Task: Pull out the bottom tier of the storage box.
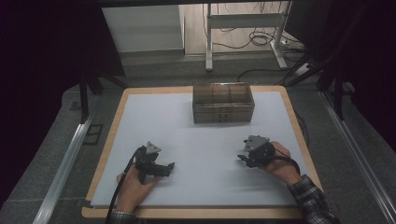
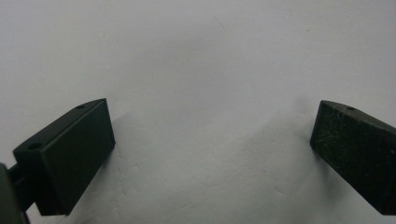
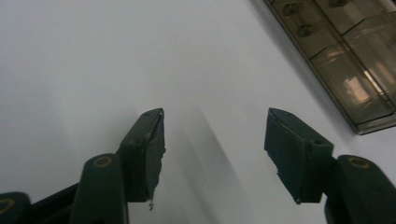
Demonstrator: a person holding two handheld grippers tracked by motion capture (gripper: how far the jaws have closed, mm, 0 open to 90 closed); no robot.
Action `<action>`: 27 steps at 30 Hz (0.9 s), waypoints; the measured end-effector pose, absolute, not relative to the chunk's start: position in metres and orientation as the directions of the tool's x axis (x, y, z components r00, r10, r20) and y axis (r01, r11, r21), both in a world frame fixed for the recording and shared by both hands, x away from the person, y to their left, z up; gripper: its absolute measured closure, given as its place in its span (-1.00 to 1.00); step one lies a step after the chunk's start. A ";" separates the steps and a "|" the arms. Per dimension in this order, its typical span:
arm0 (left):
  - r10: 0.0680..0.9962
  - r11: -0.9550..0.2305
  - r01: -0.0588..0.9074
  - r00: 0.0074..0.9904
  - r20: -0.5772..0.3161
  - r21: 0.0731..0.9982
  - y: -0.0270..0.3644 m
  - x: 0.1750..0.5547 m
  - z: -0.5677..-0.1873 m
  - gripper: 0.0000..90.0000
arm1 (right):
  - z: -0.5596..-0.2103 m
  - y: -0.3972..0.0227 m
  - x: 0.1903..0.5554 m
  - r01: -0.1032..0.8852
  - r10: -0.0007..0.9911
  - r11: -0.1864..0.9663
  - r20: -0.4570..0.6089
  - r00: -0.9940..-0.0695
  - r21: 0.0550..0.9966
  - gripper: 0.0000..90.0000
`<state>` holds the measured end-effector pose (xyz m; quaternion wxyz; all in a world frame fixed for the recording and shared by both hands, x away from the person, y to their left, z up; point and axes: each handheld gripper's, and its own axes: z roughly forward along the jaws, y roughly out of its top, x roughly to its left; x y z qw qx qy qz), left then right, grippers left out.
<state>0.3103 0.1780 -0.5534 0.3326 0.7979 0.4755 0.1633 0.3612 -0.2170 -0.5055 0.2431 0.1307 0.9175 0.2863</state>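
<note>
So the thing being worked toward here looks like the clear compartment box, which is sitting at the far middle of the worktop with nothing touching it. It's a smoky see-through organiser with a grid of compartments on top and what look like small drawers with knobs on the near face. In the right gripper view the box is showing up at the top right corner; I can't really tell whether anything is lying inside, the compartments I can make out are looking bare.

Nearer than the box and off to its right, the right tool is hanging just over the white sheet with its jaws partway apart and nothing between them. Nearer than the box on the left side, the left tool is sitting low by the sheet, jaws standing wide apart, also gripping nothing.

What could go wrong, as I'm reading it: the box is light-looking and standing loose, so a one-sided push or a pull on a knob could be sliding the whole thing instead of opening it. Those knobs are tiny too, so half-parted jaws coming in at an angle could be slipping off.
</note>
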 end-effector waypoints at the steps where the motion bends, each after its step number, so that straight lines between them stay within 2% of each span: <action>1: 0.867 -0.327 0.650 0.494 -0.056 0.686 0.178 0.310 -0.553 -1.00 | -0.506 -0.217 0.363 0.094 0.377 0.804 -0.380 -0.845 0.588 -0.13; 27: 0.867 -0.327 0.650 0.494 -0.056 0.686 0.178 0.310 -0.553 -1.00 | -0.515 -0.202 0.382 -0.001 0.318 0.875 -0.577 -0.753 0.484 -0.08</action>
